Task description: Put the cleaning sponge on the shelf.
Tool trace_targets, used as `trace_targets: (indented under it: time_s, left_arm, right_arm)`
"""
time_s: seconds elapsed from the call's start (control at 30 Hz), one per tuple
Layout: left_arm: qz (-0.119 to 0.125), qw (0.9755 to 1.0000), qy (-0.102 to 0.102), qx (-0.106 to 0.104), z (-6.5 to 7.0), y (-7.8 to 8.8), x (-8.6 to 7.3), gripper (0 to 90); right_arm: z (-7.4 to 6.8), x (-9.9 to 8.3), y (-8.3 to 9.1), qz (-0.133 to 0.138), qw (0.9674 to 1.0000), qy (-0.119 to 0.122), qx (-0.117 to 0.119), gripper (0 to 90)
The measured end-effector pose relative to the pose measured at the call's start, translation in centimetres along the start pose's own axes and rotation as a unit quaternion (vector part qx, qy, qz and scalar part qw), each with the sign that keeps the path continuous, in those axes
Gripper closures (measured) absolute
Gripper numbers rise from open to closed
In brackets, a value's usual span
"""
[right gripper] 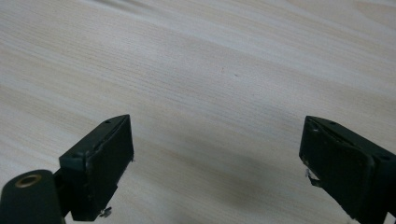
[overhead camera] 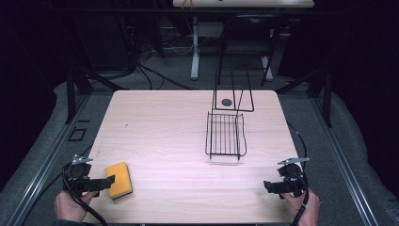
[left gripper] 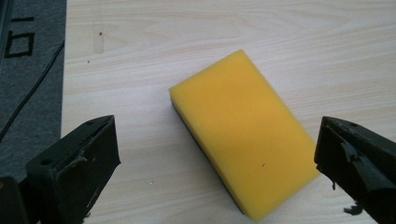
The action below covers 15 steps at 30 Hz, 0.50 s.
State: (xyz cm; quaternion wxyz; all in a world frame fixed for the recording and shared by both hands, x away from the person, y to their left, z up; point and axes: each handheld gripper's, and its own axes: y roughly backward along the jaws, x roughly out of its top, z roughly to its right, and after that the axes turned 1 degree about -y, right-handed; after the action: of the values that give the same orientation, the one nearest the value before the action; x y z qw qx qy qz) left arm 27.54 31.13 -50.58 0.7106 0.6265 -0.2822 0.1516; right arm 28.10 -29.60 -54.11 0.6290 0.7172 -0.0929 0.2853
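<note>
Left gripper [overhead camera: 104,182] at the near left corner of the table [overhead camera: 164,127], jaws spread wide, nothing pinched. Yellow sponge [overhead camera: 119,180] flat on the wood, right at the jaw tips and lying between them in the left gripper view, not squeezed. Further right and farther back from the sponge, a black wire rack [overhead camera: 226,134]. Well right of the sponge, the right gripper [overhead camera: 269,187], jaws wide apart over bare wood.

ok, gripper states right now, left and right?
Left gripper: open, jaws wide on either side of the yellow rectangular foam sponge, not pressing it.
Right gripper: open, nothing between the jaws, over bare table.
</note>
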Motion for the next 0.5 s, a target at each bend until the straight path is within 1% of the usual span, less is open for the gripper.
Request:
trace_targets:
  time_s: [0.1,0.17,0.23,0.27,0.3,0.33,0.37,0.43,0.5]
  left_arm:
    - [-0.005,1.0000,0.000,-0.003,0.3,-0.2,0.1,0.0]
    - [-0.007,1.0000,0.005,-0.001,0.7,-0.4,0.3,0.0]
    - [-0.010,0.9999,0.006,-0.002,0.8,-0.5,0.4,0.0]
    - [-0.012,0.9999,0.011,-0.004,1.0,-0.6,0.6,0.0]
    - [-0.015,0.9998,0.013,-0.006,1.4,-0.8,0.8,0.0]
    - [-0.015,0.9998,0.013,-0.006,1.4,-0.8,0.8,0.0]
    - [-0.015,0.9998,0.013,-0.006,1.9,-1.0,1.1,0.1]
    - [-0.018,0.9998,0.008,-0.007,2.4,-1.4,1.3,0.1]
    - [-0.027,0.9996,-0.005,-0.007,2.9,-1.9,1.5,0.0]
  right_arm:
    - [0.0,0.0,0.0,-0.004,1.0000,0.003,-0.001,9.7]
    - [-0.1,0.0,0.0,-0.005,1.0000,0.003,-0.002,9.7]
    - [-0.1,0.1,0.0,-0.006,1.0000,0.006,0.000,9.8]
    - [-0.2,0.1,0.0,-0.005,1.0000,0.005,-0.001,9.9]
    - [-0.1,0.1,0.0,-0.004,1.0000,0.006,-0.001,10.1]
    - [-0.1,0.1,0.0,-0.004,1.0000,0.006,-0.001,10.1]
    - [-0.1,0.0,0.1,-0.006,1.0000,0.006,0.000,10.3]
    - [-0.2,0.0,0.1,0.000,1.0000,0.005,0.001,10.4]
    - [-0.2,0.0,0.2,-0.003,1.0000,0.007,0.001,10.6]
